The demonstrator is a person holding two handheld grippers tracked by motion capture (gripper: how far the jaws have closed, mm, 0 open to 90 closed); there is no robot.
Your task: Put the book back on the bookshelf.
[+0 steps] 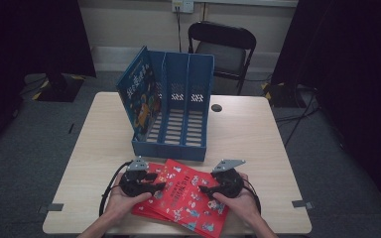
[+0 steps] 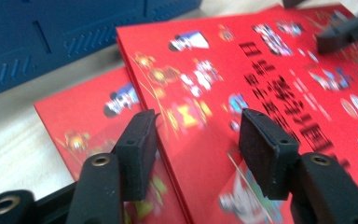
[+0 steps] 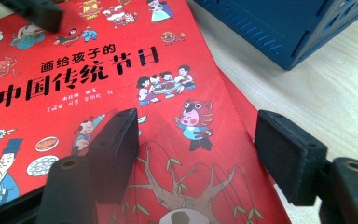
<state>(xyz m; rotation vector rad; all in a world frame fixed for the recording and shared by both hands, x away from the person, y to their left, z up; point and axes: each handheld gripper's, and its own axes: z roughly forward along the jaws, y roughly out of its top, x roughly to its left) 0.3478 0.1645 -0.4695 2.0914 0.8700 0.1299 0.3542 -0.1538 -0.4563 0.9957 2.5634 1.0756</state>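
Now blue file rack (image 1: 181,106) w/ 1 book (image 1: 140,94); both tools (image 1: 157,187) (image 1: 204,189) released over red books (image 1: 188,201).

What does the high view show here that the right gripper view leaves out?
High view alone: the blue book leaning in the file rack's left slot, the black chair behind the table, and both hands. Right gripper view alone: the top red book's readable title and cartoon figures, with the right tongs open over its edge. Shared: the red books, the blue file rack, the wooden tabletop.

Both tongs (image 1: 159,187) are black, with grey three-cornered top plates, brass-ringed screw holes and trailing black cables.
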